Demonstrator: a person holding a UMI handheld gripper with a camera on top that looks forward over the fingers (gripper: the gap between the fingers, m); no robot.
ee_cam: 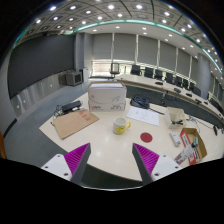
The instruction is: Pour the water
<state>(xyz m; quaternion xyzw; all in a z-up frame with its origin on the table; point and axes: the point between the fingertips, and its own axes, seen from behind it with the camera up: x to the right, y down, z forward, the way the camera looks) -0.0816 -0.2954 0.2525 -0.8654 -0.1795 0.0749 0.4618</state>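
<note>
A yellow mug stands near the middle of the pale table, well beyond my fingers. My gripper hangs open over the table's near edge, with nothing between its magenta pads. A small red disc lies on the table to the right of the mug. I see no bottle or jug in this view.
A white cardboard box sits behind the mug. A brown padded envelope lies to the left, white papers to the right. Boxes and clutter crowd the table's right end. Desks with monitors line the far wall.
</note>
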